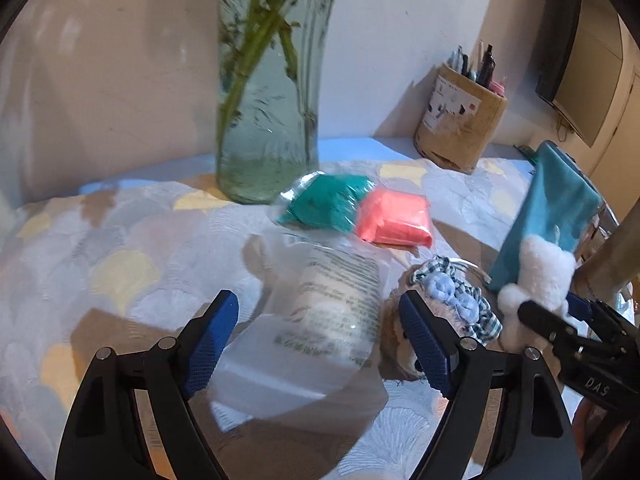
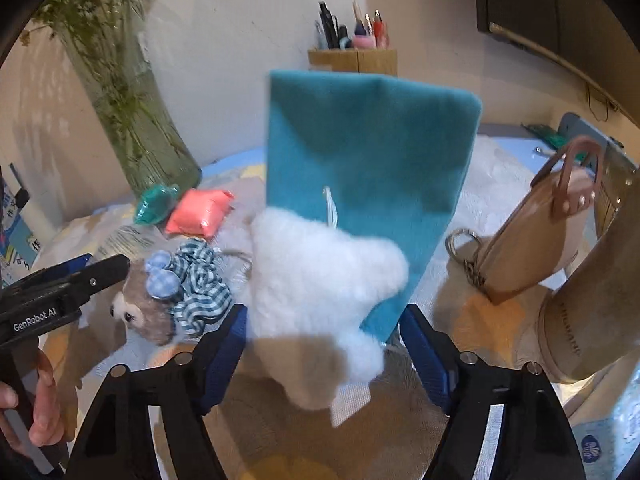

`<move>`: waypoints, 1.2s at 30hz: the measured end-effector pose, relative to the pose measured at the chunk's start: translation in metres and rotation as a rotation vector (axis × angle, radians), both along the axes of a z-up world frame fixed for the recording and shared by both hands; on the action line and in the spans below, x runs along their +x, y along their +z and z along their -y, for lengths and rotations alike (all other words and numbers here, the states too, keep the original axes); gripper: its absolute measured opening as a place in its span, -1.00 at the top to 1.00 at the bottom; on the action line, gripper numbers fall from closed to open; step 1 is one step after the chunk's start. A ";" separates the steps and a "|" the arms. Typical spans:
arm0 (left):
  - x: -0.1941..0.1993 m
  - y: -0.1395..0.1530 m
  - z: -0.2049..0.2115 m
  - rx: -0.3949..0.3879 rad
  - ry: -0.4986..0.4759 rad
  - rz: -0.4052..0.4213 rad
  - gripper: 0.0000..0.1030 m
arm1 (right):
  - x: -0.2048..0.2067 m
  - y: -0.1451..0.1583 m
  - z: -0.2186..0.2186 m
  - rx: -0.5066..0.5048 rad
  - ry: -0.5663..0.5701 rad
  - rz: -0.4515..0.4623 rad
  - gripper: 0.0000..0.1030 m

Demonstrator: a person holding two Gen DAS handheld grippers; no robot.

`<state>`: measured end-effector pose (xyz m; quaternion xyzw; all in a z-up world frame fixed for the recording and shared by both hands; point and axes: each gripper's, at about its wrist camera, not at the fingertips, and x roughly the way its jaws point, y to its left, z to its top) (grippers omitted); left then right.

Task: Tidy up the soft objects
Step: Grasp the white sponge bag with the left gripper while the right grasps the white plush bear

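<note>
Now my right gripper (image 2: pixel 322 348) brackets the fluffy white star-shaped plush (image 2: pixel 320 276), ready to clamp; my left gripper (image 1: pixel 318 344) gapes wide over the clear plastic packet (image 1: pixel 320 320).

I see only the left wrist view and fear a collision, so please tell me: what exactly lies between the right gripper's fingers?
Observer: The white plush star lies between them. The right gripper is open, with one pad clear of the star.
Operator: What is further to its right?
Observer: A tan handbag leans there, handles up.
Operator: Is anything loose near the handbag?
Observer: A metal key ring lies just beside it, on the star's side.
</note>
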<state>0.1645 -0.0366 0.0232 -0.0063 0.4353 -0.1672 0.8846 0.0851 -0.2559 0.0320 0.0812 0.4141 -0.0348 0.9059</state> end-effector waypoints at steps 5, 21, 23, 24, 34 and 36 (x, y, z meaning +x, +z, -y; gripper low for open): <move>0.001 -0.006 0.000 -0.012 -0.028 -0.034 0.27 | -0.007 0.003 0.000 0.003 0.020 0.037 0.02; -0.131 0.034 -0.013 -0.125 -0.063 0.028 0.32 | -0.093 0.045 -0.009 0.064 0.339 -0.039 0.04; -0.141 0.030 -0.006 -0.134 -0.088 0.034 0.32 | -0.099 0.038 -0.018 -0.023 0.384 -0.090 -0.06; -0.144 0.025 -0.002 -0.134 -0.097 0.029 0.32 | -0.101 0.035 -0.019 -0.036 0.396 -0.103 -0.16; -0.152 0.001 0.005 -0.137 -0.093 0.029 0.32 | -0.150 0.048 0.035 0.167 0.203 -0.012 -0.60; -0.155 0.002 0.010 -0.110 -0.106 0.042 0.32 | -0.150 0.052 0.027 0.227 0.231 0.022 -0.66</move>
